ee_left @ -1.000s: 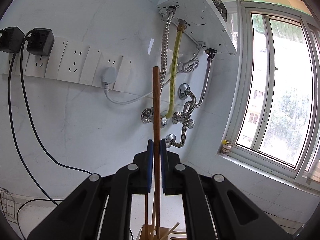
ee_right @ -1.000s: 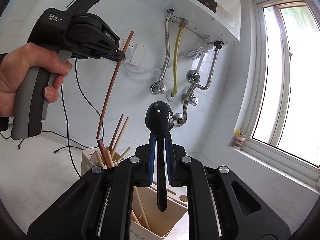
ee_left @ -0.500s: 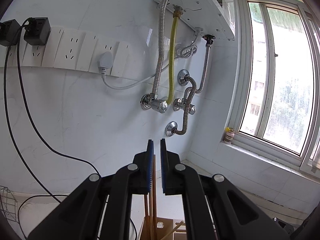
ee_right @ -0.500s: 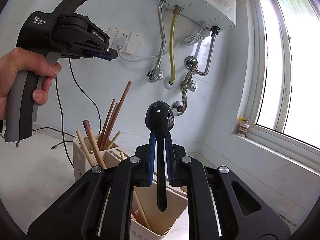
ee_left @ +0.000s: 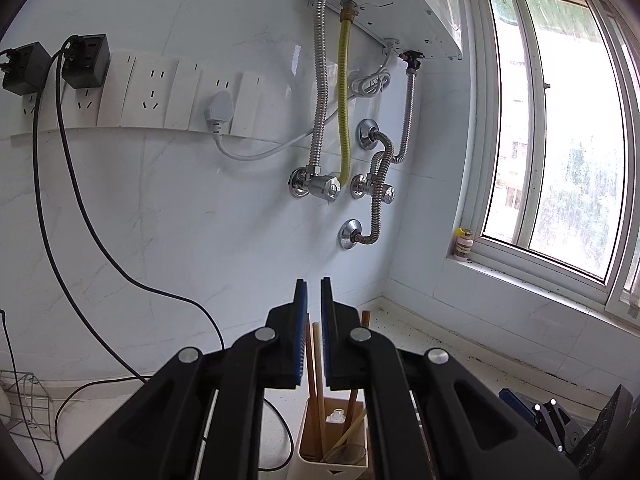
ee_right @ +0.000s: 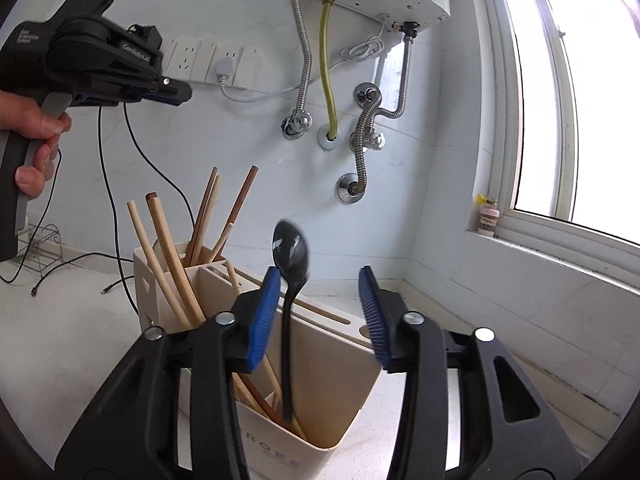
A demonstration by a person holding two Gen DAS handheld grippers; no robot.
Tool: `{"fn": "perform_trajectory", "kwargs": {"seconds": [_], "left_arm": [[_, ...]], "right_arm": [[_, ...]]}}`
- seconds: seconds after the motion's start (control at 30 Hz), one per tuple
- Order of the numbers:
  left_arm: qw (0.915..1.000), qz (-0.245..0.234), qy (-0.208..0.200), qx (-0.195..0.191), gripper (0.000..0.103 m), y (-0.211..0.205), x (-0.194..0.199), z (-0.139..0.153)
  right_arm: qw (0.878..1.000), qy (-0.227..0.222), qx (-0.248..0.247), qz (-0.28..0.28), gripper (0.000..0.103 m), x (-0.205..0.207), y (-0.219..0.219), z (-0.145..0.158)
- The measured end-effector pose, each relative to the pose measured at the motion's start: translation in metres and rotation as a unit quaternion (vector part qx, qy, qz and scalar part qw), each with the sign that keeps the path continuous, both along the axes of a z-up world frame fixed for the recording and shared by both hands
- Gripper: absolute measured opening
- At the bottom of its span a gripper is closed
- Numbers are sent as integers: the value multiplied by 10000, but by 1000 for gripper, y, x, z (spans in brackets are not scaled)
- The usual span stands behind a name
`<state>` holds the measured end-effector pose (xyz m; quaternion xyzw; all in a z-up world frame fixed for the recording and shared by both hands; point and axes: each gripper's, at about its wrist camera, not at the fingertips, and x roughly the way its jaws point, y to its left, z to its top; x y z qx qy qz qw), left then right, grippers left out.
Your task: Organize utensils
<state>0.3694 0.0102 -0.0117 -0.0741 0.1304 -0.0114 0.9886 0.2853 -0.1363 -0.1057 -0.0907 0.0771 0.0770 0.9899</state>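
Observation:
A cream utensil holder stands on the counter with several wooden chopsticks leaning in its left compartments. A black spoon drops handle-down into the front compartment, blurred and free of the pads. My right gripper is open wide just above the holder. My left gripper is nearly closed and empty, high above the holder; it also shows at upper left in the right wrist view.
A white tiled wall with a socket strip, black cables and water heater hoses stands behind. A window sill with a small bottle is at right. A wire rack sits at far left.
My right gripper has opened and let go of the black spoon, which falls into the holder. My left gripper released the brown chopstick earlier; it now stands in the holder.

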Motion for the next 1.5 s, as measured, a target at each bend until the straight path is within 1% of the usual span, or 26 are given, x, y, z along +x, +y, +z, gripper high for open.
{"fn": "perform_trajectory", "kwargs": {"seconds": [0.27, 0.37, 0.4, 0.43, 0.47, 0.5, 0.6, 0.67, 0.73, 0.8, 0.83, 0.87, 0.9, 0.93, 1.0, 1.03, 1.1, 1.2, 1.3, 1.5], "left_arm": [[9999, 60, 108, 65, 6, 2, -7, -4], [9998, 30, 120, 164, 7, 0, -9, -3], [9997, 15, 124, 207, 12, -1, -10, -3], [9997, -5, 110, 239, 29, -2, -12, -3], [9997, -19, 58, 249, 40, -3, -15, -2], [9997, -35, -21, 234, 55, -3, -19, -1], [9994, -61, -97, 312, 57, -5, -26, 4], [9992, -81, -139, 378, 62, -6, -31, 6], [9989, -115, -200, 407, 74, -6, -38, 9], [9987, -131, -249, 424, 78, -5, -45, 12], [9987, -152, -252, 423, 84, -4, -48, 13], [9986, -170, -258, 418, 87, -3, -52, 14], [9986, -190, -260, 412, 92, -3, -55, 14], [9986, -220, -268, 406, 96, -2, -59, 15], [9983, -312, -266, 412, 98, -1, -67, 16], [9982, -350, -245, 431, 98, -1, -70, 16], [9978, -428, -188, 480, 98, -2, -77, 16], [9971, -535, -27, 537, 98, -4, -86, 14], [9962, -647, 52, 583, 98, -6, -102, 10], [9934, -758, 241, 821, 98, -6, -140, 1]], "right_arm": [[10000, -15, 52, -69, 41, -5, -6, 4], [9999, -26, 71, -96, 41, -7, -9, 6], [9999, -29, 85, -113, 41, -8, -10, 7], [9998, -40, 114, -135, 42, -9, -11, 8], [9997, -50, 156, -164, 46, -10, -13, 10], [9996, -68, 213, -196, 52, -11, -15, 11], [9992, -52, 291, -265, 53, -14, -18, 13], [9990, -57, 306, -308, 55, -18, -20, 14], [9987, -70, 364, -363, 59, -23, -22, 15], [9982, -44, 423, -425, 60, -27, -25, 16], [9979, -19, 455, -459, 60, -29, -26, 17], [9975, -14, 495, -498, 63, -32, -27, 18], [9970, -21, 542, -553, 68, -36, -29, 18], [9964, -39, 587, -613, 70, -40, -31, 19], [9950, -71, 677, -733, 80, -48, -33, 23], [9942, -90, 722, -787, 83, -53, -35, 24], [9929, -113, 803, -871, 91, -63, -38, 28], [9917, -91, 876, -934, 95, -73, -40, 33], [9904, 44, 935, -1018, 95, -87, -42, 38], [9884, 204, 897, -1209, 95, -125, -39, 49]]}}
